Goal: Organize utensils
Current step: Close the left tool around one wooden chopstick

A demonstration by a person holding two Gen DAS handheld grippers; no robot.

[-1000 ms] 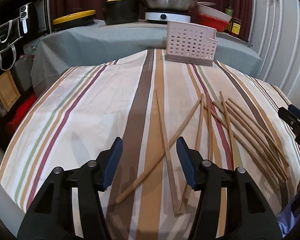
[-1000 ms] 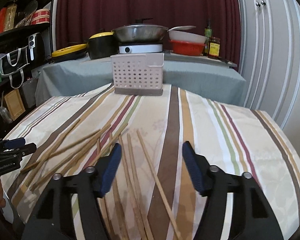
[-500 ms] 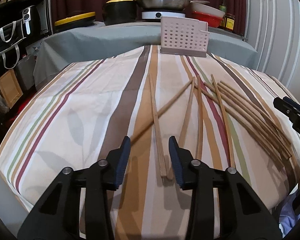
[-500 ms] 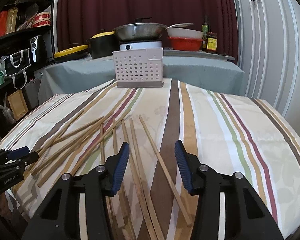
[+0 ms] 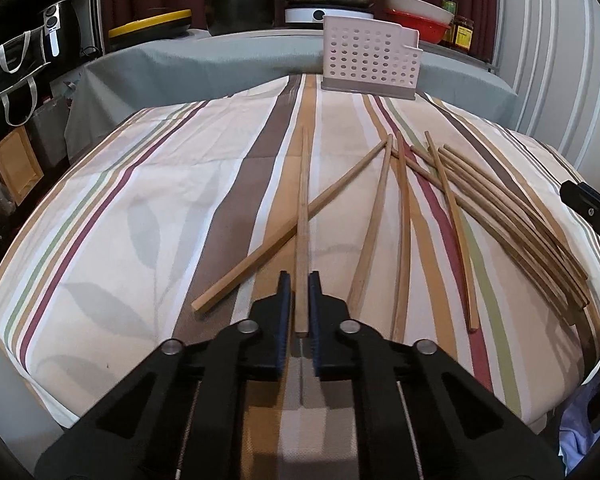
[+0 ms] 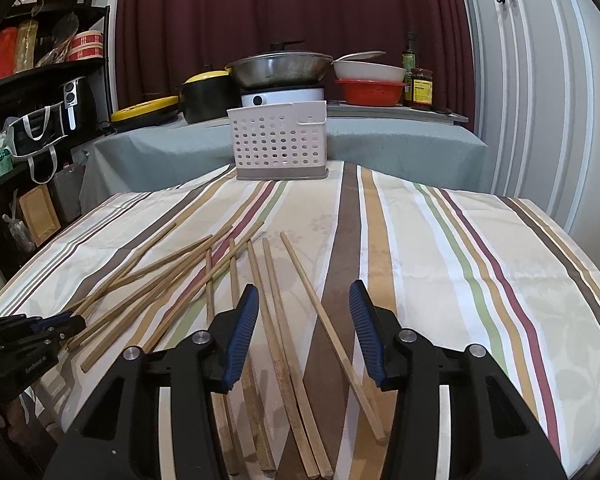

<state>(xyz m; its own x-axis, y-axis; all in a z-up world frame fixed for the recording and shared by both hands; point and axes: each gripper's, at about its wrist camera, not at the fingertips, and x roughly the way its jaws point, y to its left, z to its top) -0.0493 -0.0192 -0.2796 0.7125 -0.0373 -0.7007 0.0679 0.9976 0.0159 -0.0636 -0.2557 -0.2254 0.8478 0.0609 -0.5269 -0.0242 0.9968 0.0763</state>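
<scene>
Several wooden chopsticks lie scattered on the striped tablecloth (image 5: pixel 140 208). My left gripper (image 5: pixel 299 280) is shut on the near end of one chopstick (image 5: pixel 303 200), which points away from me and crosses over a slanted chopstick (image 5: pixel 340 188). A bunch of chopsticks (image 5: pixel 520 224) lies to its right. My right gripper (image 6: pixel 304 292) stands open just above the cloth, with two chopsticks (image 6: pixel 278 320) lying between its fingers, untouched by the pads. A white perforated utensil holder (image 6: pixel 278 142) stands upright at the table's far edge.
Behind the holder (image 5: pixel 370 58) a grey-covered counter (image 6: pixel 400 136) carries a wok, a black pot with a yellow lid and bowls. A dark shelf with bags (image 6: pixel 40 132) stands at the left. The left gripper (image 6: pixel 74 322) shows at the right wrist view's left edge.
My left gripper came down and forward over the chopsticks and shut on one. My right gripper sank a little toward the cloth and its jaws narrowed somewhat.
</scene>
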